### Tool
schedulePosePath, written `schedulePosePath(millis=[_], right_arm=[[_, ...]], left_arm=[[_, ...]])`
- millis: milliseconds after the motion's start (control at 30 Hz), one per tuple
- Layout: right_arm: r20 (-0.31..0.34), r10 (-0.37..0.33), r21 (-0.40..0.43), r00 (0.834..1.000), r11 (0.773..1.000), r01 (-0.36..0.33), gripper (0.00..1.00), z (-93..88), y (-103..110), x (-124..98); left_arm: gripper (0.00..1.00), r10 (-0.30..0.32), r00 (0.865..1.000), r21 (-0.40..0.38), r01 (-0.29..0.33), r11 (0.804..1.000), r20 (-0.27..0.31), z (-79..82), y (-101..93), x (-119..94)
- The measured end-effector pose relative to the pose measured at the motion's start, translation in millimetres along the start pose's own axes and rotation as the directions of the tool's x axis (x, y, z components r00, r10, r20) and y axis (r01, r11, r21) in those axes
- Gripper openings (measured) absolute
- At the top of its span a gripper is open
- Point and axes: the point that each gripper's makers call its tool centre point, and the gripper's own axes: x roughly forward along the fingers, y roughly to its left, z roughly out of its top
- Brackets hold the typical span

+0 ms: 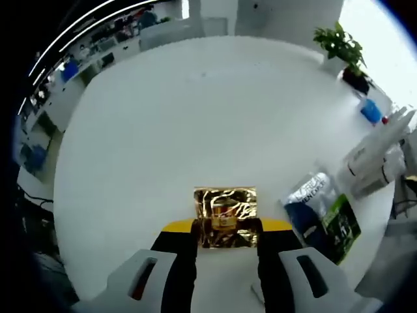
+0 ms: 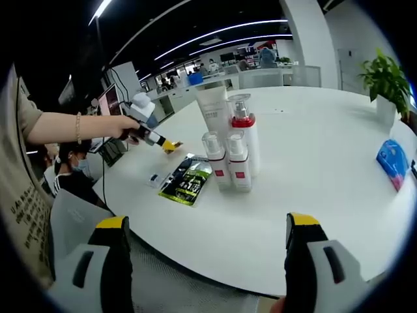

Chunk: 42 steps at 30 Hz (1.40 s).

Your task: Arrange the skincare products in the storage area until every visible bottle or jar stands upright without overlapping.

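Left gripper view. The left gripper (image 1: 227, 236), with black jaws tipped in yellow and white housings below, rises from the bottom edge. Its jaws stand on either side of a crinkled gold foil sachet (image 1: 225, 216) lying flat on the round white table (image 1: 176, 124); the sachet's lower edge sits between the jaw tips, and whether they press on it cannot be told. To the right lie two overlapping flat packets, one dark blue and silver (image 1: 309, 199), one black and green (image 1: 343, 225). Beyond them, near the table edge, white skincare bottles (image 1: 378, 156) cluster together. A small blue object (image 1: 371, 110) and a potted green plant (image 1: 343, 49) stand farther back.
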Motion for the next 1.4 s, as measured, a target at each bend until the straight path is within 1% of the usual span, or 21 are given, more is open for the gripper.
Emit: schedulePosePath(millis=[33, 167, 300, 333, 533, 667, 867, 967, 1033, 1133, 1233, 1400], right_arm=[[-0.001, 0.002, -0.002, 1.000, 1.000, -0.002, 0.99, 0.0, 0.7, 0.2], [-0.003, 0.011, -0.005, 1.000, 1.000, -0.011, 0.99, 0.0, 2.8, 0.6], [-0.004, 0.017, -0.007, 1.000, 1.000, -0.017, 0.99, 0.0, 4.1, 0.6], [-0.004, 0.018, -0.007, 1.000, 1.000, -0.018, 0.99, 0.0, 4.3, 0.6], [-0.004, 0.022, -0.008, 1.000, 1.000, -0.022, 0.99, 0.2, 5.1, 0.6], [-0.004, 0.026, -0.005, 1.000, 1.000, -0.026, 0.99, 0.2, 5.5, 0.5], [-0.002, 0.023, -0.002, 1.000, 1.000, -0.023, 0.99, 0.5, 4.9, 0.4], [0.012, 0.007, 0.004, 1.000, 1.000, -0.007, 0.99, 2.7, 2.4, -0.8], [0.014, 0.007, 0.013, 1.000, 1.000, -0.008, 0.99, 2.9, 1.8, -0.9], [0.005, 0.017, 0.010, 1.000, 1.000, -0.017, 0.99, 2.2, 3.6, -0.1], [-0.002, 0.018, 0.004, 1.000, 1.000, -0.018, 0.99, 1.4, 4.3, 0.5], [-0.003, 0.017, 0.005, 1.000, 1.000, -0.017, 0.99, 0.7, 4.2, 0.4]], left_arm=[[0.33, 0.004, 1.000, -0.009, -0.004, 1.000, 0.001, -2.6, -1.1, -2.2], [0.33, 0.030, 1.000, -0.085, -0.030, 0.996, 0.003, -12.5, -3.8, -5.3], [0.33, 0.039, 0.999, -0.156, -0.036, 0.987, 0.018, -18.5, -9.4, -5.9], [0.33, 0.041, 0.999, -0.160, -0.038, 0.986, 0.019, -18.9, -9.7, -6.0], [0.33, 0.081, 0.996, -0.259, -0.071, 0.963, 0.026, -27.8, -14.7, -3.7], [0.33, 0.100, 0.995, -0.272, -0.089, 0.958, 0.029, -30.4, -19.5, -2.1], [0.33, 0.133, 0.990, -0.317, -0.115, 0.942, 0.037, -31.7, -22.1, 3.0], [0.34, 0.158, 0.987, -0.314, -0.144, 0.939, 0.022, -35.9, -23.5, 5.0], [0.34, 0.178, 0.984, -0.319, -0.161, 0.934, 0.025, -36.5, -22.6, 5.7], [0.35, 0.173, 0.985, -0.318, -0.157, 0.935, 0.023, -36.2, -24.9, 6.4], [0.36, 0.177, 0.984, -0.330, -0.160, 0.930, 0.023, -36.3, -24.6, 5.5], [0.36, 0.184, 0.983, -0.329, -0.165, 0.930, 0.027, -36.9, -25.2, 3.9]])
